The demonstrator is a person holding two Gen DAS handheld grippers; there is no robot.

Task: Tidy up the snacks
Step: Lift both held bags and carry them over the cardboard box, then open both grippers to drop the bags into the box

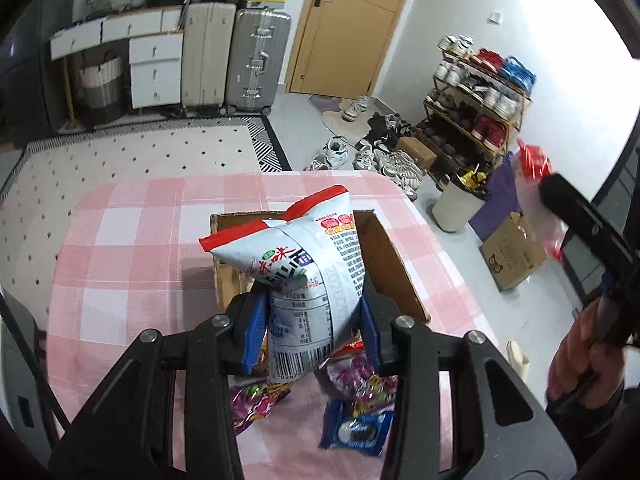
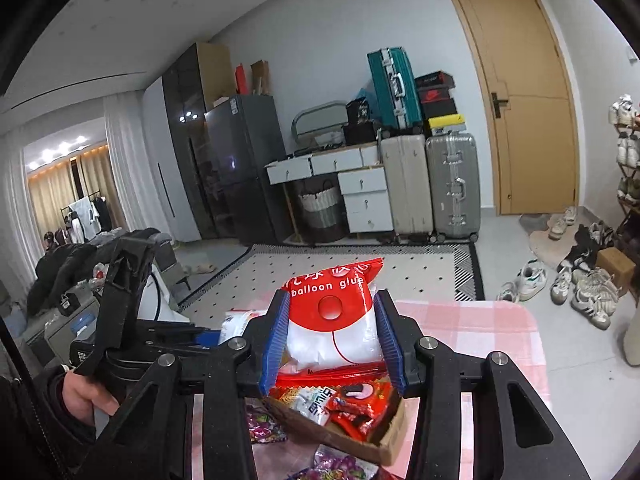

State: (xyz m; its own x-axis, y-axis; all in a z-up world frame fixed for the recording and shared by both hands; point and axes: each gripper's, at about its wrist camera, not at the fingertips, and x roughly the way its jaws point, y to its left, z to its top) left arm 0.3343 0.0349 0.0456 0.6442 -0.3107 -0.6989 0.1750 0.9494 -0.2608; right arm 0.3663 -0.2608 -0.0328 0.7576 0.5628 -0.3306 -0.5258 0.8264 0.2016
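Note:
My left gripper (image 1: pixel 312 300) is shut on a white snack bag with red ends (image 1: pixel 304 248), held up over an open cardboard box (image 1: pixel 394 264) on the pink checked tablecloth (image 1: pixel 132 240). My right gripper (image 2: pixel 332 300) is shut on a red and white bag printed "balloon glue" (image 2: pixel 332 316), above the same box (image 2: pixel 394 438), which holds several red and white snack packets (image 2: pixel 352 404). That red bag (image 1: pixel 534 164) shows blurred at the right edge of the left wrist view. Purple candy packets (image 1: pixel 256 400) and a blue cookie packet (image 1: pixel 356 428) lie loose on the cloth.
A person's hand (image 2: pixel 86 396) grips the left tool's handle. Off the table's right side stand a white bin (image 1: pixel 456 208), a floor carton (image 1: pixel 512 256), a shoe rack (image 1: pixel 480 100) and scattered shoes (image 1: pixel 336 148). Suitcases (image 1: pixel 256 60) and drawers line the far wall.

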